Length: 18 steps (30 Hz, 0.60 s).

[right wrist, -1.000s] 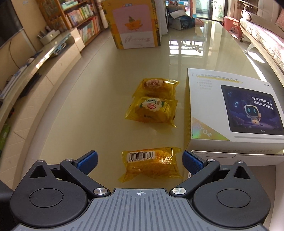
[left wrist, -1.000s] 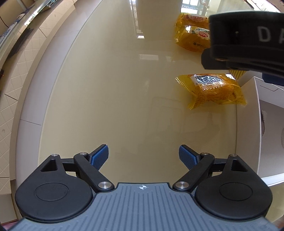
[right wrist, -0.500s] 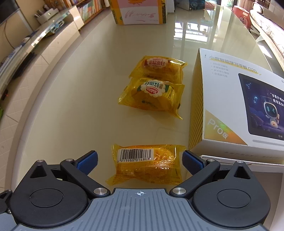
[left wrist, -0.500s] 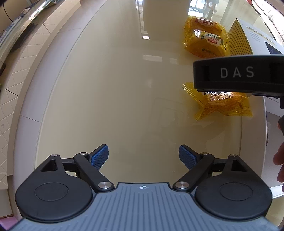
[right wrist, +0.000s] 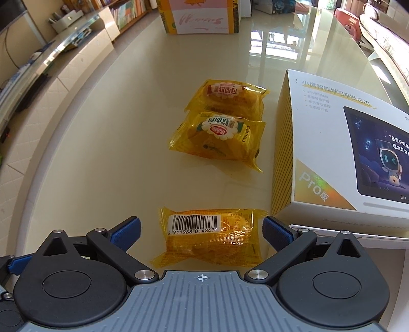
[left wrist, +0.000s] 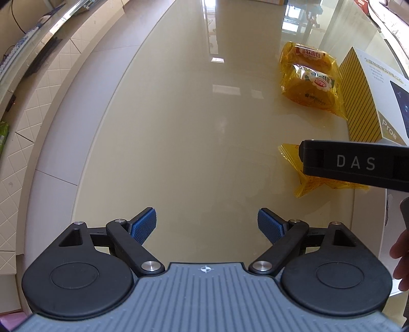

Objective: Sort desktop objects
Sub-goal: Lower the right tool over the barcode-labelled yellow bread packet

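Three yellow wrapped bread packets lie on the glossy beige table. The nearest packet, barcode side up, sits between the open fingers of my right gripper, whose blue pads flank its ends without touching. Two more packets lie farther off, one overlapping the other. In the left wrist view the near packet is partly hidden by the right gripper's black body, and the pair lies beyond. My left gripper is open over bare table, well left of the packets.
A white tablet box with a yellow striped side stands right of the packets. A flat white box edge lies in front of it. A pink-and-yellow carton stands at the table's far end. A person's fingers show at the right edge.
My right gripper has come lower and closer, so the barcode packet now lies between its open fingers. The left gripper has tilted up, showing more of the far table.
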Tool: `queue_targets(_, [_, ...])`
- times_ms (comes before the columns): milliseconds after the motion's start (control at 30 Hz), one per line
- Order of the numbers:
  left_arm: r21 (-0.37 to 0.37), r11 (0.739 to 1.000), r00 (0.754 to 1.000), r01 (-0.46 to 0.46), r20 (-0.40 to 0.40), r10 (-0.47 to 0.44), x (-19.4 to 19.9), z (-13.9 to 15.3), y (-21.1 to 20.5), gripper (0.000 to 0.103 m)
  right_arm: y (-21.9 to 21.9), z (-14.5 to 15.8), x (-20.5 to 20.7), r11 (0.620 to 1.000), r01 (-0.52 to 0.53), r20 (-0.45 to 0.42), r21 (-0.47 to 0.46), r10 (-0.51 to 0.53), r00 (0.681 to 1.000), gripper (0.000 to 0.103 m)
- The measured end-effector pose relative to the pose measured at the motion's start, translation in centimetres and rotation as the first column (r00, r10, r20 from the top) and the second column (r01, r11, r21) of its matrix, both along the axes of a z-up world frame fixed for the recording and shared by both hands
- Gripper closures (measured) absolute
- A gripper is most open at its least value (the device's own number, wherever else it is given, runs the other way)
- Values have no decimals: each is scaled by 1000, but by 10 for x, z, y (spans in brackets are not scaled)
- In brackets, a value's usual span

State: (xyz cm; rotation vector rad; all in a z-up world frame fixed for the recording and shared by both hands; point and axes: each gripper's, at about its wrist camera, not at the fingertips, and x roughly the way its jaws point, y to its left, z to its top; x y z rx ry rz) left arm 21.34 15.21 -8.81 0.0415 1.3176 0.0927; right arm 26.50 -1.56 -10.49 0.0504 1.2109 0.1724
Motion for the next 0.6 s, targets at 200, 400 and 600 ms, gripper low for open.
queue_targets(200, [5,1000,1000,12,7,-12,0,2,-2,0,0,-2,-2,1000,-9,-4,-19,9,1000,0])
queue_targets(400, [5,1000,1000,17,-4,-17,-2,-5,-6,0,0,-4,-4,999,-18,-8,-38,18,1000,0])
queue_targets(600, [1,1000,1000,22,-6,-22,-2,-8,-7,0,9,-17,10,995,-70,-19,-65,69,997,0])
